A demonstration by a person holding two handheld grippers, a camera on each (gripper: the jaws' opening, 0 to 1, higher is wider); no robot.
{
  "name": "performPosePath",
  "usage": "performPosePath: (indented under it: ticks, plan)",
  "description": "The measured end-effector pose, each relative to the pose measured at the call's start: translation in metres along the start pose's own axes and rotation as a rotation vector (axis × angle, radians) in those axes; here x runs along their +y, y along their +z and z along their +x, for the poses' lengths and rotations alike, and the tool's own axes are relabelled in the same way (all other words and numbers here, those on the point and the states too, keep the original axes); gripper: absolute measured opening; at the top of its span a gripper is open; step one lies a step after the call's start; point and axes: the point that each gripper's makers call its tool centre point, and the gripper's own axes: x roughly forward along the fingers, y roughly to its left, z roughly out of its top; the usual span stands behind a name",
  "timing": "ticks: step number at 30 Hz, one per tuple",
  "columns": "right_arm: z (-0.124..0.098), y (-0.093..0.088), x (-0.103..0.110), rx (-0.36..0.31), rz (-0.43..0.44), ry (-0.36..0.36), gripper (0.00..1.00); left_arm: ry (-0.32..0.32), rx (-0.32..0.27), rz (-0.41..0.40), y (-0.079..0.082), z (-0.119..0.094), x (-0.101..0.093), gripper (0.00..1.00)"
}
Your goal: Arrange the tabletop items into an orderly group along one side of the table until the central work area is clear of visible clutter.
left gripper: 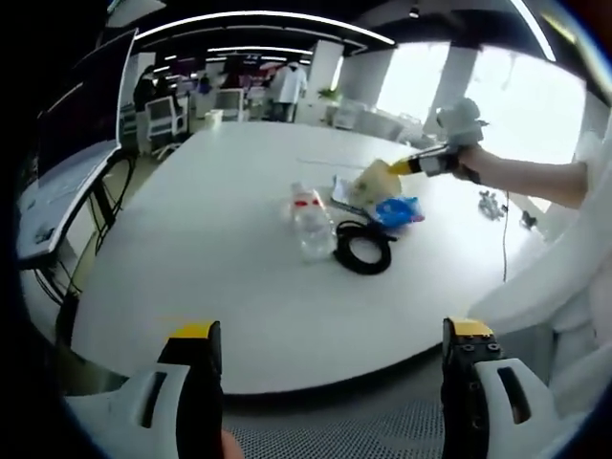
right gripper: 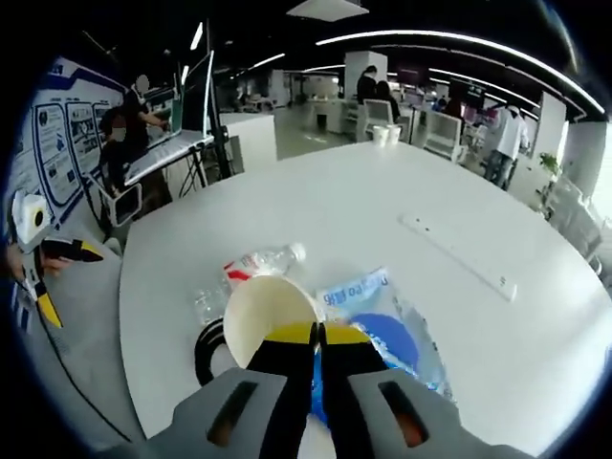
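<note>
Right tongs (right gripper: pixel 318 337) pinching rim of paper cup (right gripper: pixel 268 316) above blue packet (right gripper: pixel 382 330). Left tongs (left gripper: pixel 330 368) spread, off counter (left gripper: pixel 220 277) edge. Bottle (left gripper: pixel 311 222), black cable coil (left gripper: pixel 364 247) beside.

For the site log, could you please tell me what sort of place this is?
Probably an open-plan office or lab: a large white table, desks with office chairs behind it, a big display screen, and long ceiling light strips.

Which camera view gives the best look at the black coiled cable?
The left gripper view: the black coiled cable lies in full sight on the white table, beside the plastic bottle. In the right gripper view only an arc of it shows, behind the paper cup and the right gripper.
</note>
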Motion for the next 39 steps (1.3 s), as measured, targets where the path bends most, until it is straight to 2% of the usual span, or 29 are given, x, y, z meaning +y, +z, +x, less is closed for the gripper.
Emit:
performPosePath:
  ticks: [7, 13, 16, 18, 22, 26, 28, 30, 39]
  plan:
    - [-0.023, -0.009, -0.008, -0.007, 0.071, -0.018, 0.0, -0.042, 0.021, 0.029, 0.001, 0.009, -0.006, 0.91]
    - [-0.039, -0.025, -0.003, 0.042, 0.083, 0.003, 0.0, -0.079, 0.047, 0.054, -0.001, 0.018, -0.014, 0.91]
    - [-0.044, -0.035, -0.001, 0.088, 0.1, 0.022, 0.0, -0.095, 0.052, 0.058, -0.002, 0.021, -0.018, 0.9]
    - [-0.047, -0.049, 0.006, 0.153, 0.112, 0.058, 0.0, -0.103, 0.058, 0.064, -0.003, 0.023, -0.021, 0.9]
    - [-0.049, -0.07, 0.01, 0.239, 0.092, 0.054, 0.0, -0.118, 0.065, 0.069, -0.003, 0.025, -0.025, 0.9]
    - [-0.05, -0.082, 0.013, 0.297, 0.129, 0.061, 0.0, -0.126, 0.071, 0.069, -0.005, 0.027, -0.027, 0.9]
    - [-0.053, -0.09, 0.014, 0.358, 0.136, 0.065, 0.0, -0.126, 0.075, 0.074, -0.006, 0.027, -0.027, 0.9]
    - [-0.055, -0.094, 0.014, 0.398, 0.135, 0.059, 0.0, -0.123, 0.075, 0.074, -0.007, 0.026, -0.027, 0.9]
    - [-0.049, -0.105, 0.021, 0.479, 0.153, 0.087, 0.0, -0.119, 0.073, 0.062, -0.007, 0.027, -0.025, 0.9]
